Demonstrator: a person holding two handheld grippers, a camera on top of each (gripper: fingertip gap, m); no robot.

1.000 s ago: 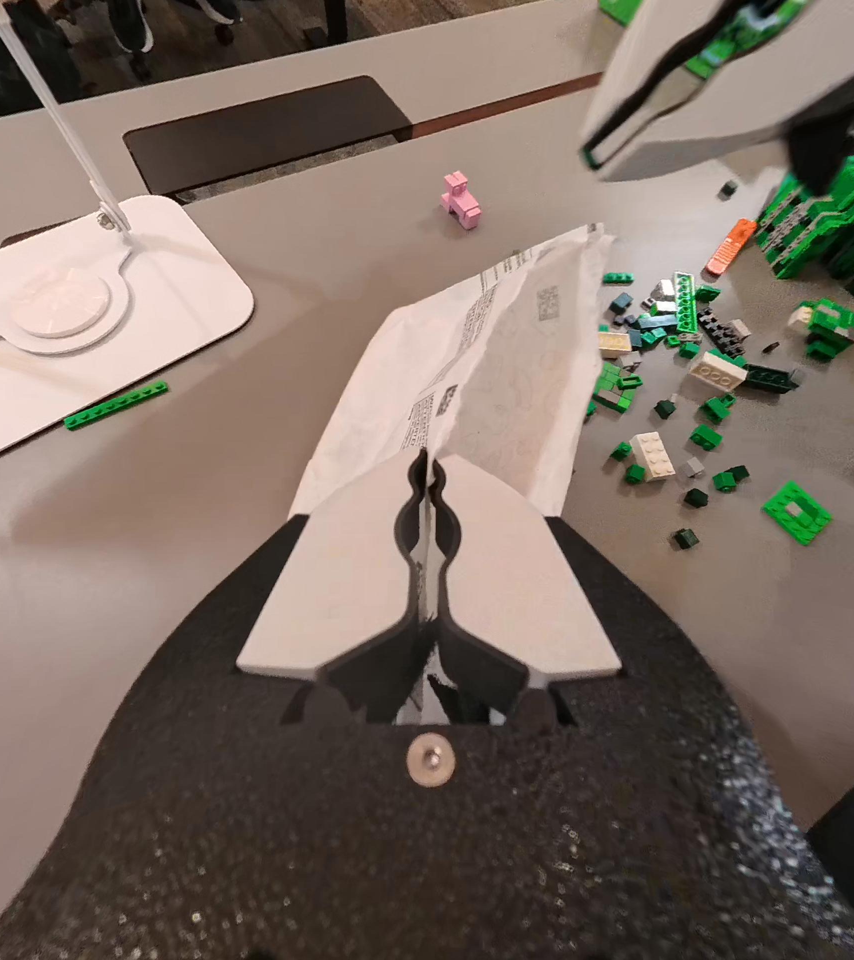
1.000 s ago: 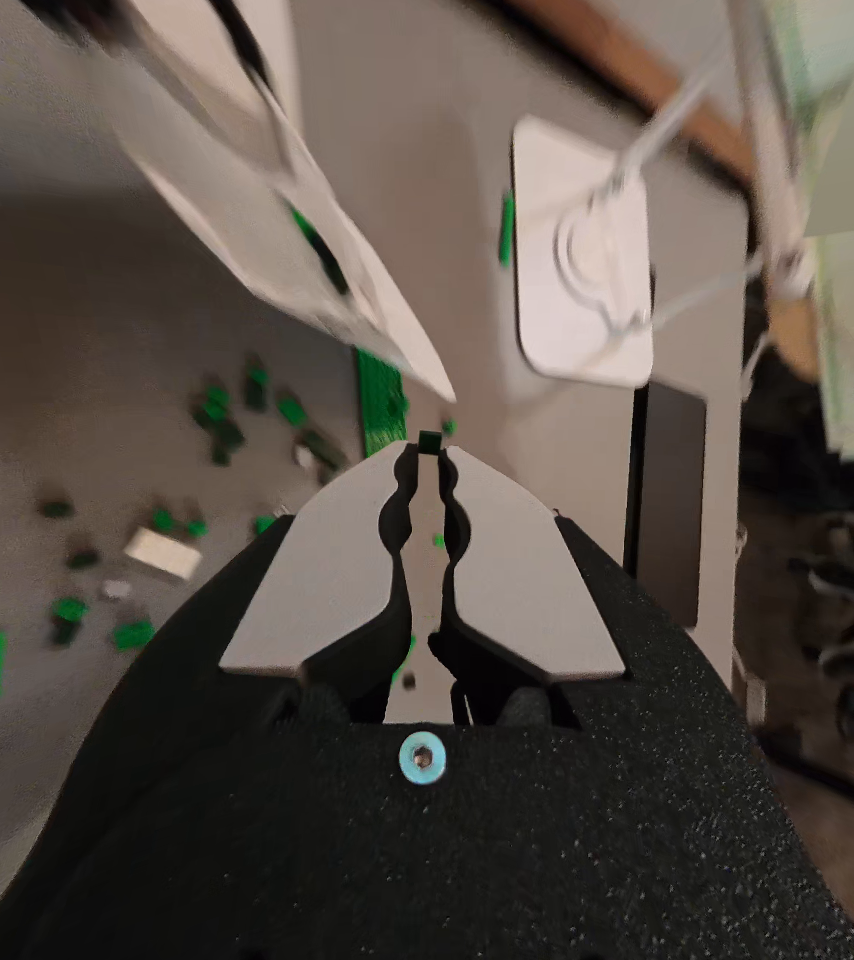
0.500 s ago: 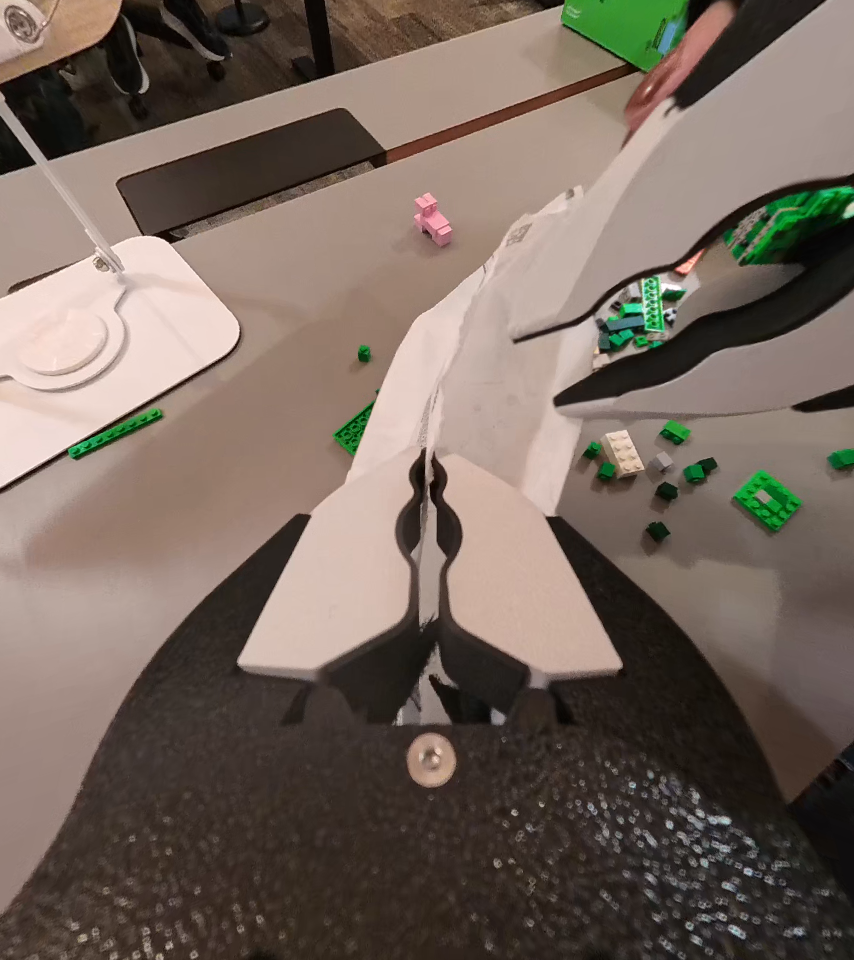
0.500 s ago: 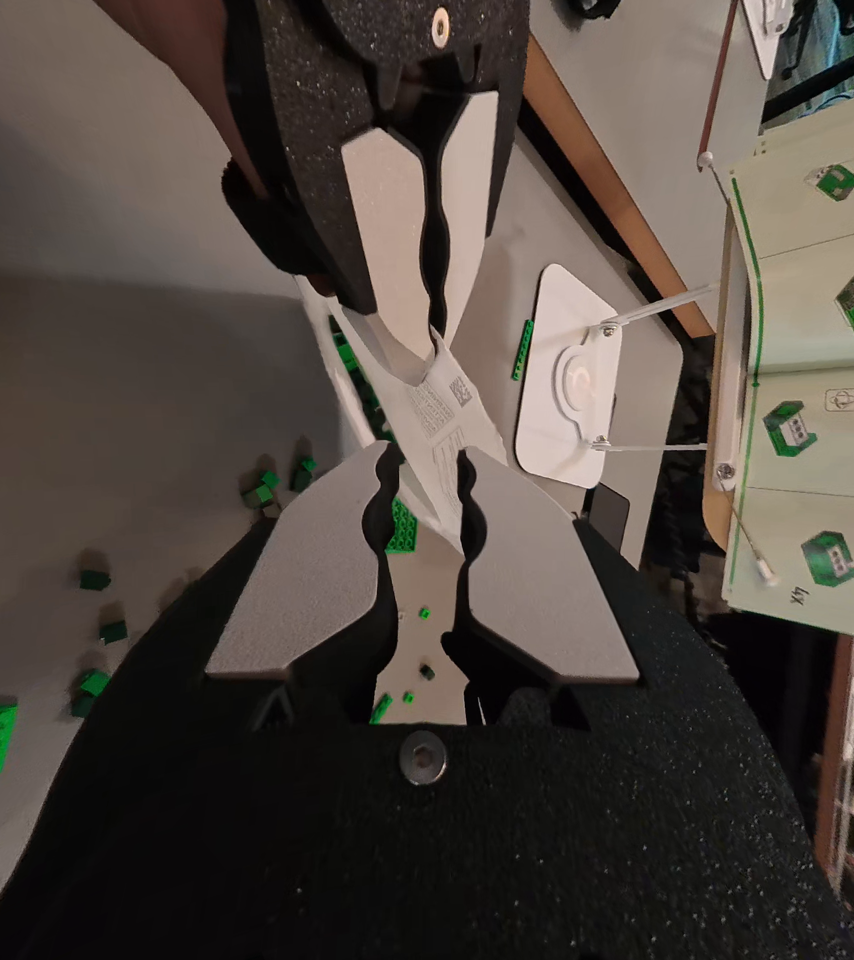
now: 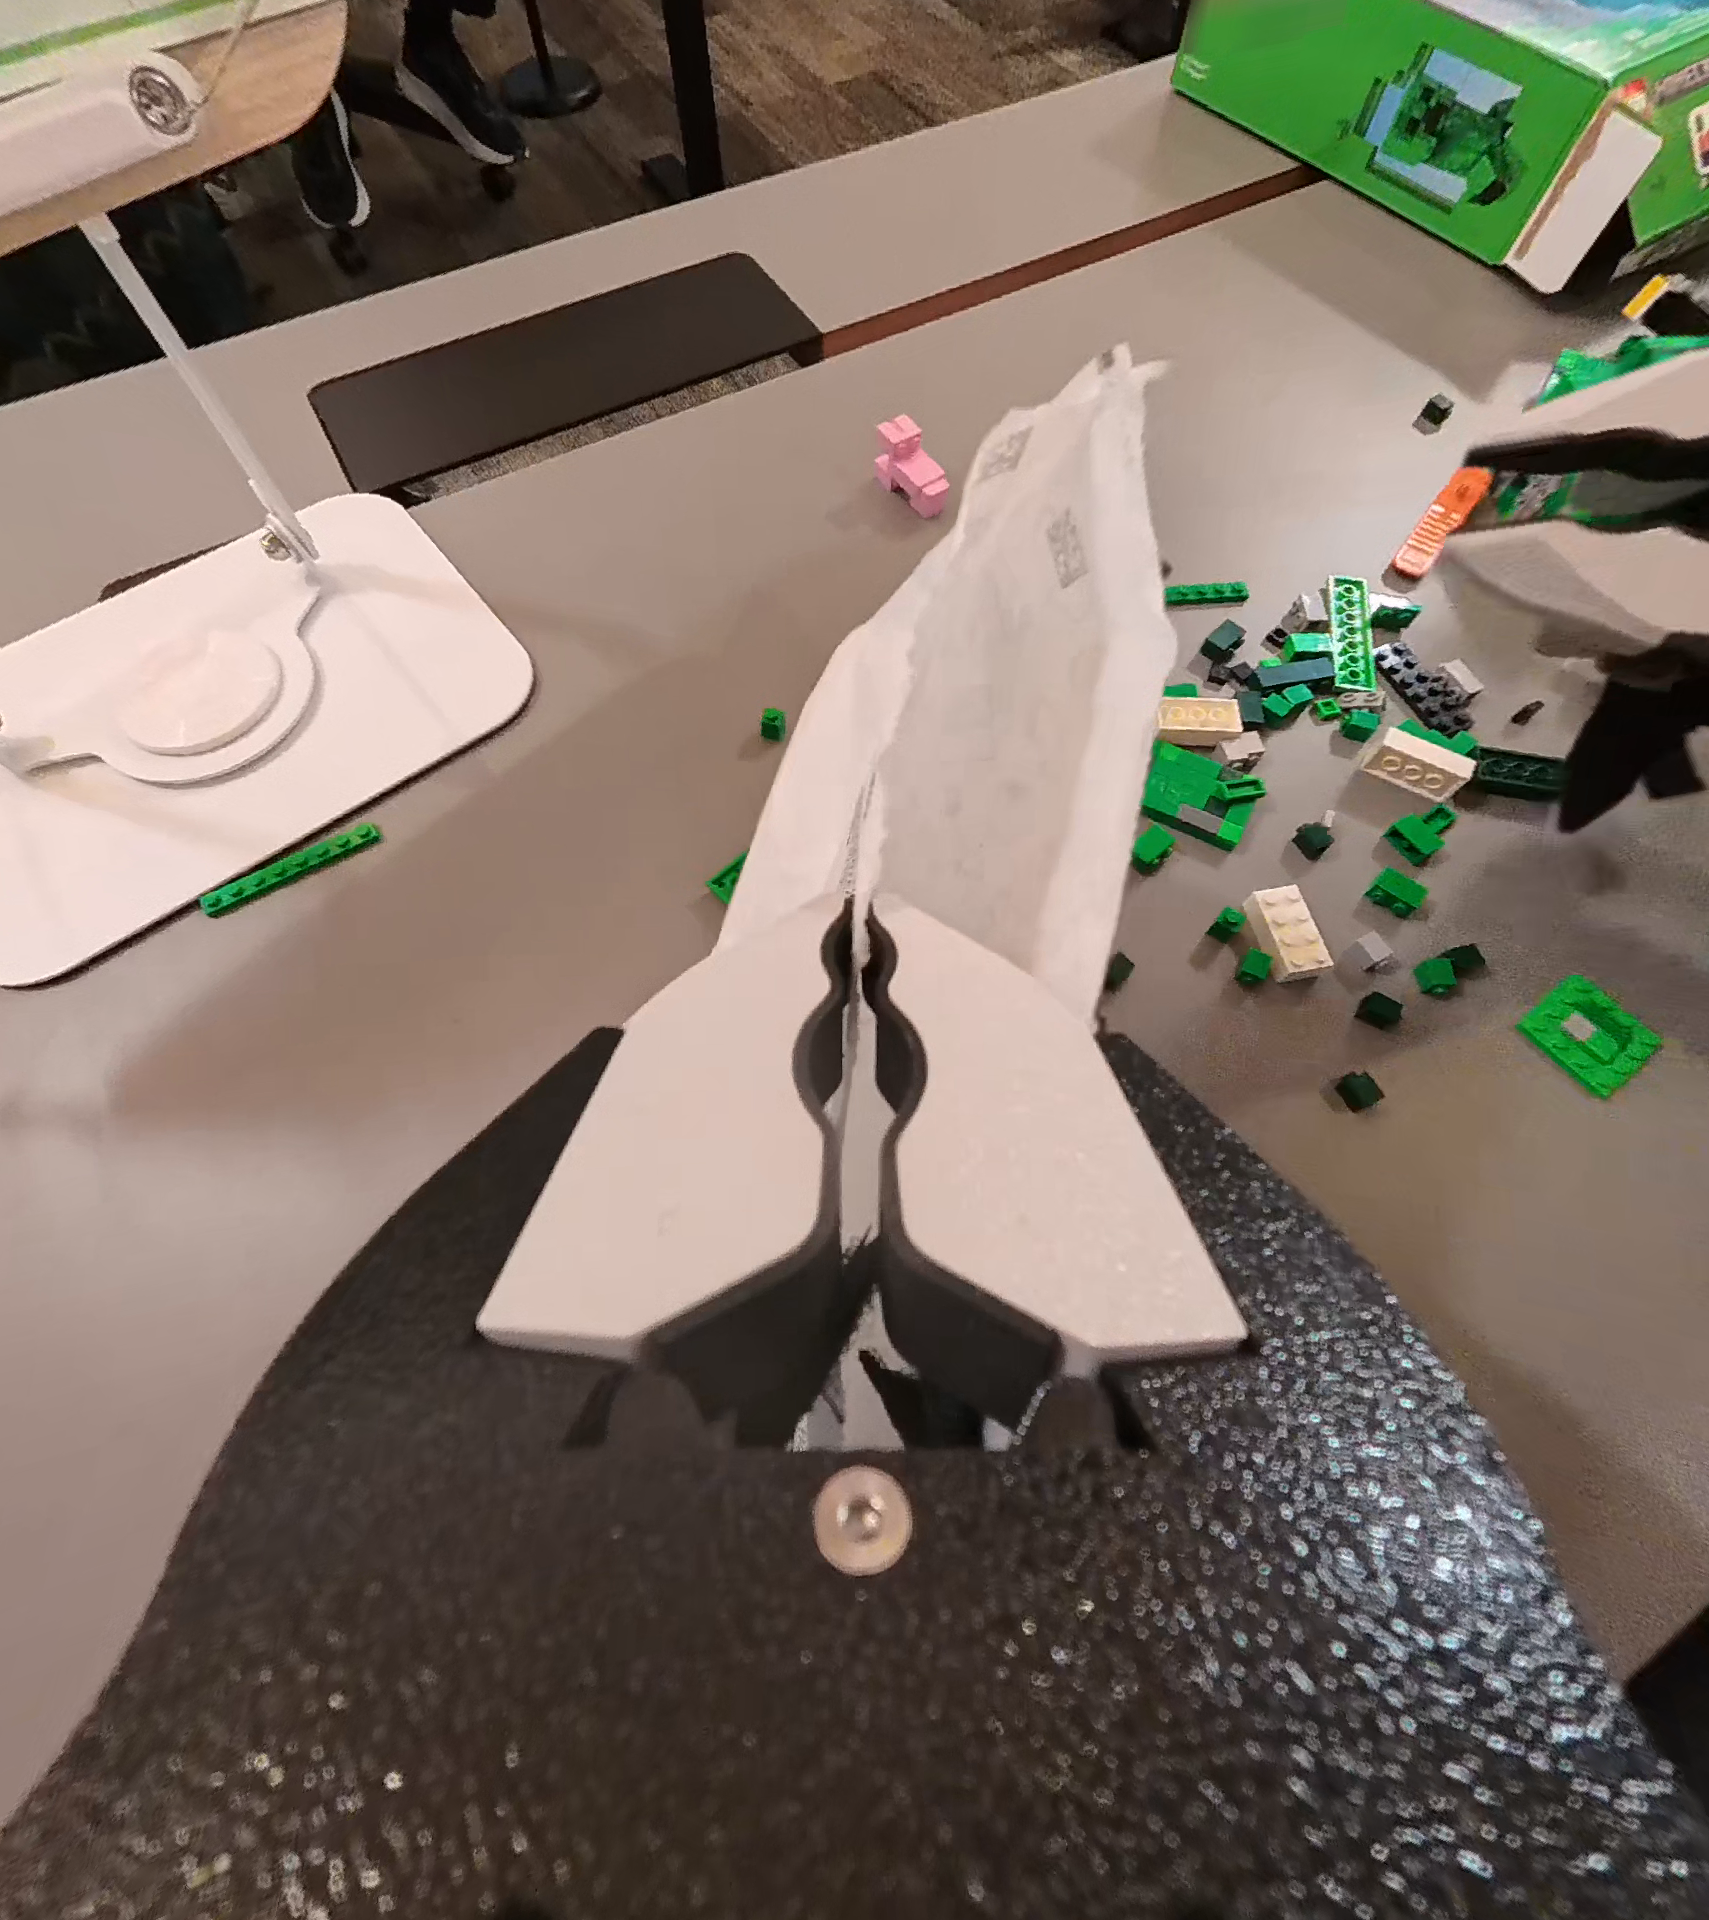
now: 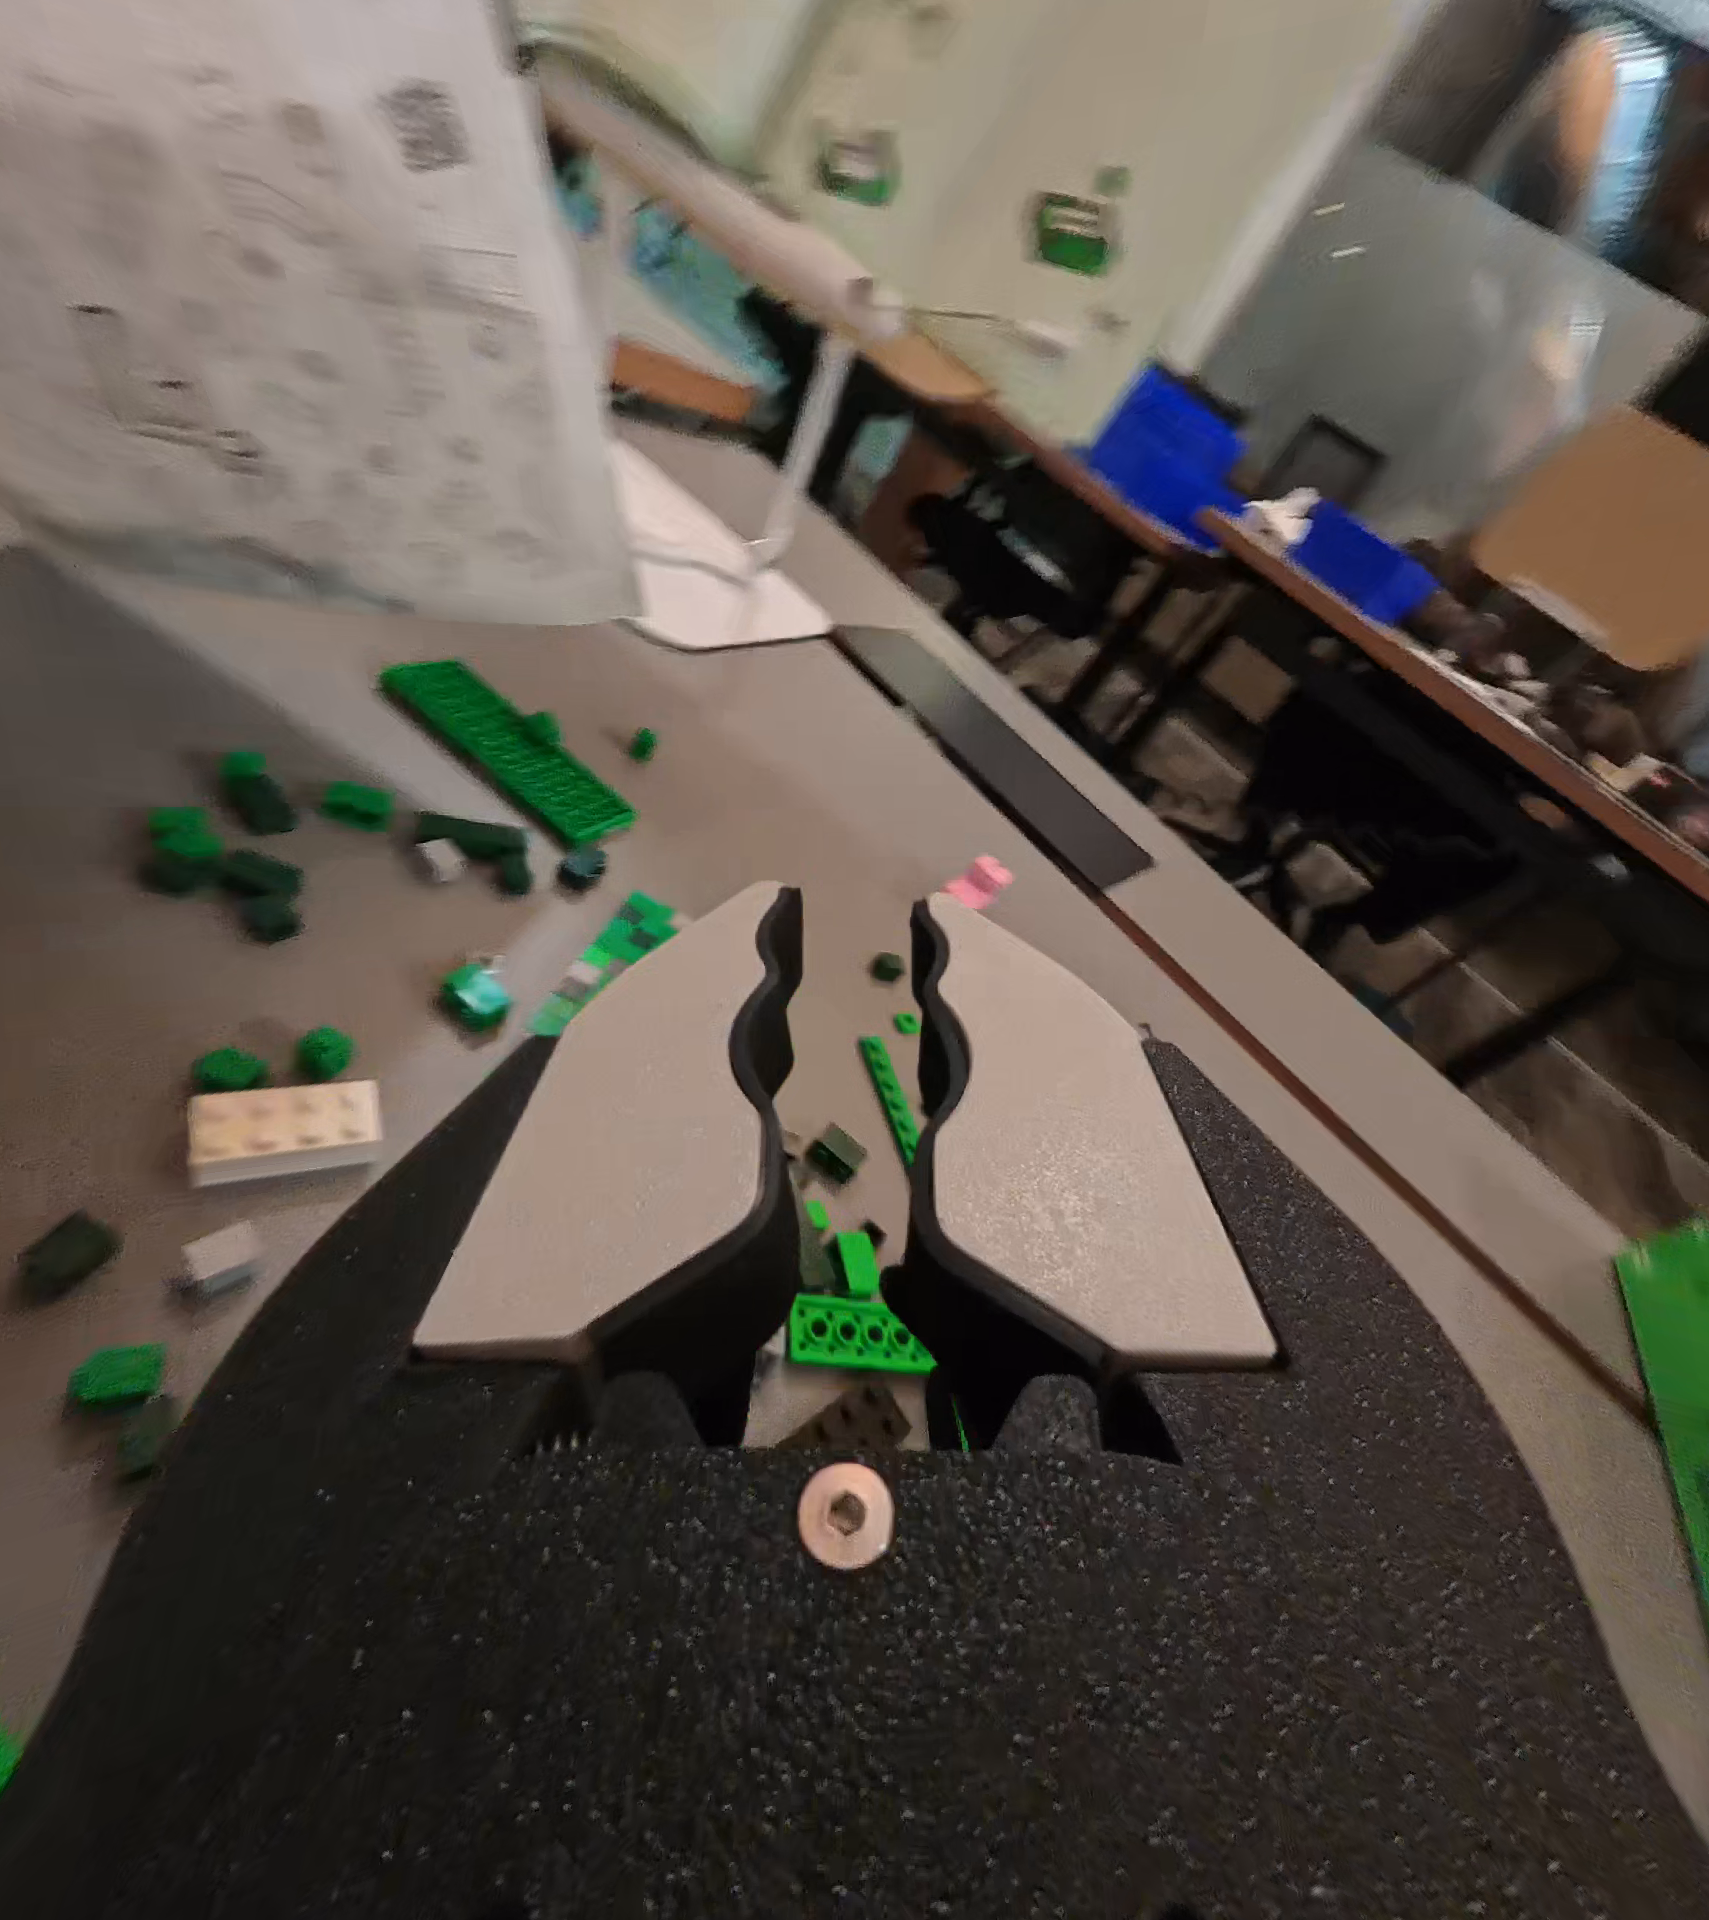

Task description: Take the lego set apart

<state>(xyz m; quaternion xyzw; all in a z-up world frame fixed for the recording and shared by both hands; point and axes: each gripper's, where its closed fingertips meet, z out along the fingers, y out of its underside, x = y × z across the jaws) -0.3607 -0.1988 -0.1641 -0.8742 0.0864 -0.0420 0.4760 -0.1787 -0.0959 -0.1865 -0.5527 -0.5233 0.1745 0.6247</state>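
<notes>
Left hand-held gripper [image 5: 865, 920] clenched on the near end of a white paper bag [image 5: 1026, 665], thin, light, easily torn; best pinched at an edge, as here. Bag lifted and stretched away over the grey surface [image 5: 414, 1039]. Right hand-held gripper [image 6: 855, 904] parted by a narrow gap, holding nothing, hovering over scattered pieces. Loose lego bricks [image 5: 1328, 748] strewn to the right of the bag: small, hard, light, probably slippery, best nipped across flat sides. Pink lego figure [image 5: 907, 468] farther off. White stand base [image 5: 206, 686] far left.
</notes>
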